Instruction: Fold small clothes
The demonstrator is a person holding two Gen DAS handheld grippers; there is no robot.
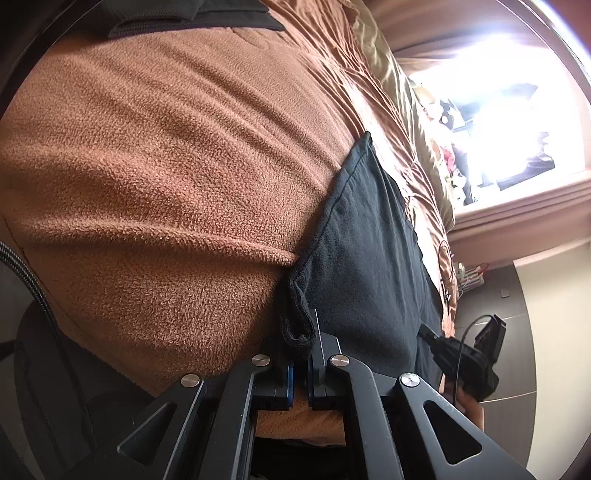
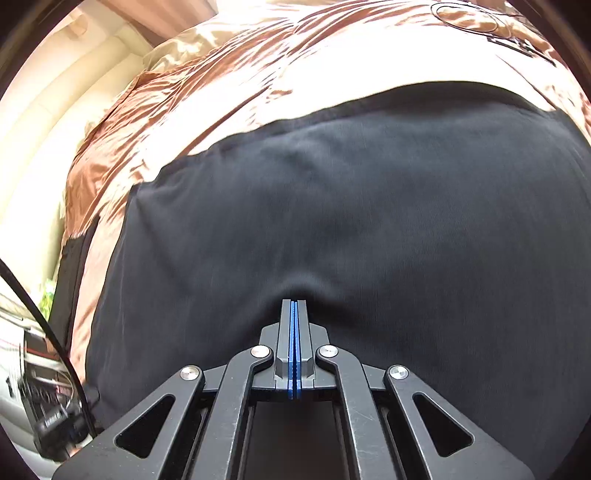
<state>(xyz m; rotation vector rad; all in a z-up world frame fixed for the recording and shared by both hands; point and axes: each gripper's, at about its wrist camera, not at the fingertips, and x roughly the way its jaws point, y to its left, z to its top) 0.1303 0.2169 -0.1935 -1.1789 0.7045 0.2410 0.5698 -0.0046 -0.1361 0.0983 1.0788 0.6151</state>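
A black garment (image 1: 365, 258) lies flat on a bed, its left edge against a brown fleece blanket (image 1: 166, 166). My left gripper (image 1: 301, 345) is shut on the garment's thick near hem corner, which bunches between the jaws. In the right wrist view the same black garment (image 2: 351, 221) fills the middle. My right gripper (image 2: 294, 304) has its blue pads pressed together, tip pushed into the cloth, which puckers around it. The right gripper (image 1: 461, 354) also shows in the left wrist view, at the garment's far edge.
A shiny copper-brown bedsheet (image 2: 221, 74) covers the bed beyond the garment. Another dark cloth (image 1: 199, 18) lies at the far end of the fleece. A bright window (image 1: 498, 110) and a floor (image 1: 535, 350) lie past the bed. Cables and a device (image 2: 55, 424) sit at lower left.
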